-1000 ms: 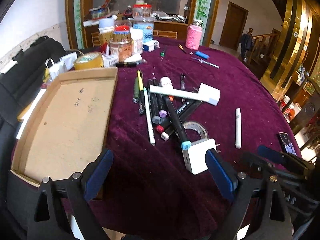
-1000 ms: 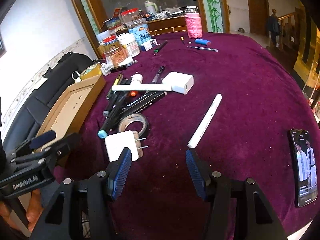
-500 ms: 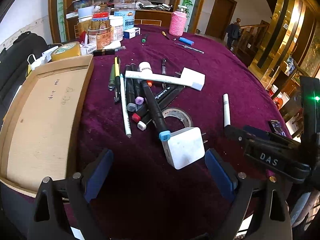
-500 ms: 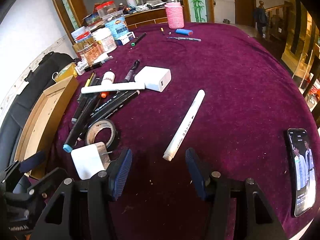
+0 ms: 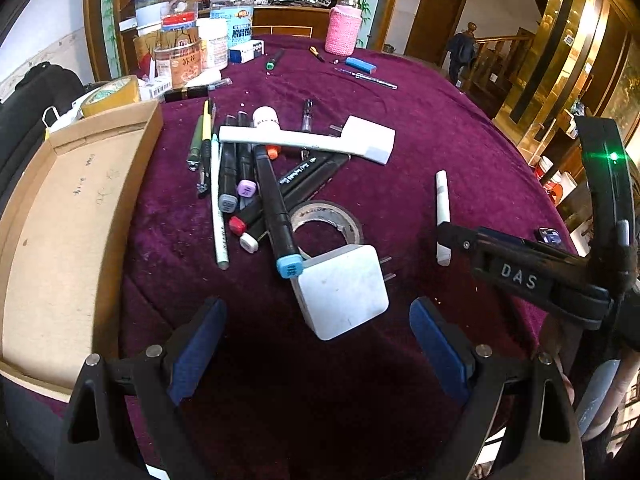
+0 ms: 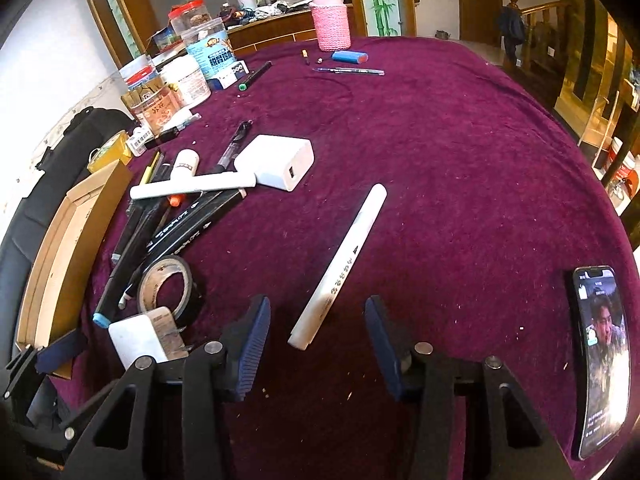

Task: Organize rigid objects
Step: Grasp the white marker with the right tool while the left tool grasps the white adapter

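Your right tongs (image 6: pixel 316 344) have closed in on the white marker (image 6: pixel 342 266); its near end lies between their spread fingers, untouched. Left tongs (image 5: pixel 316 354) gape before the white charger (image 5: pixel 342 294).

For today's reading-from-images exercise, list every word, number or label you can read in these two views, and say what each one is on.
"DAS": white letters on the black body of the right claw, seen from the left wrist.
Black characters on the lone white marker pen: too blurred to read.
White script on the black marker pens: illegible.
Blue-labelled plastic jar: large characters, unreadable.
Handwriting inside the brown cardboard box: too faint.
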